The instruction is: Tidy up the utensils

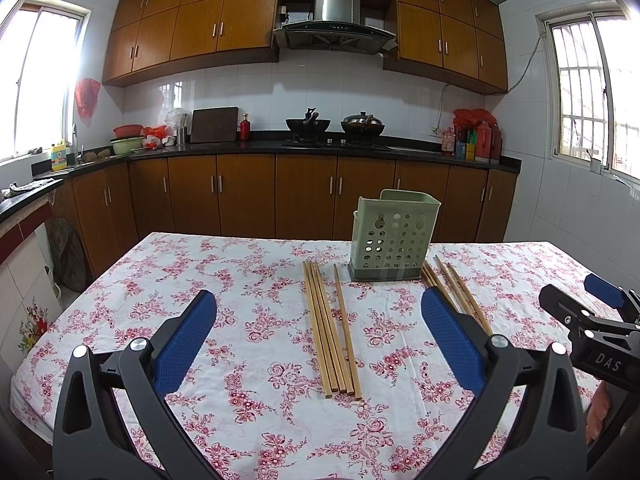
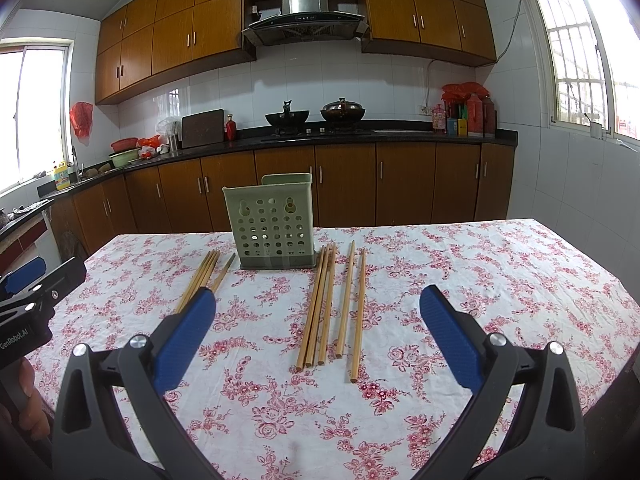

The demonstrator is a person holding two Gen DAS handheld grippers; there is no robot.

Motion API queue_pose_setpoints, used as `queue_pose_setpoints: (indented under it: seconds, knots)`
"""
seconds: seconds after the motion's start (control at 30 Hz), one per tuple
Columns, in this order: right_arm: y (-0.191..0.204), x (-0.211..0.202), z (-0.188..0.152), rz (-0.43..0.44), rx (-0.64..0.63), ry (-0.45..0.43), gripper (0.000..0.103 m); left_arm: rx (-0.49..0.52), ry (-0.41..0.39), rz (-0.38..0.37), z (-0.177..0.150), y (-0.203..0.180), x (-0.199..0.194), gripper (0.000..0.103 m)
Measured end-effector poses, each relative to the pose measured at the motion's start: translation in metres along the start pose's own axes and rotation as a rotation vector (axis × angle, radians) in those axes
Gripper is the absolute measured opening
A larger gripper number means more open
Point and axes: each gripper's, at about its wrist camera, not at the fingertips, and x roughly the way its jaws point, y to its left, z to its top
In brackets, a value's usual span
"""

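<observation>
Both the left hand-held gripper (image 1: 318,338) and right hand-held gripper (image 2: 318,336) hang wide and empty over the tabletop (image 2: 500,280). Chopsticks (image 2: 328,308) lie flat either side of the holder (image 2: 272,228); thin sticks could roll or slip from the pads, or knock the light holder over.

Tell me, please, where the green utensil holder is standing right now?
The green utensil holder stands upright on the flowered tablecloth toward the table's far edge, between two groups of chopsticks: one on its left, the other on its right.
</observation>
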Motion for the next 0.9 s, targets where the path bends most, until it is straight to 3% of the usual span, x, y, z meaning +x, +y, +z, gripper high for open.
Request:
queue_pose_setpoints:
  seconds: [0.9]
  knots:
    - [-0.005, 0.015, -0.004, 0.001, 0.015, 0.034, 0.099, -0.006, 0.036, 0.007, -0.006, -0.002, 0.010, 0.101]
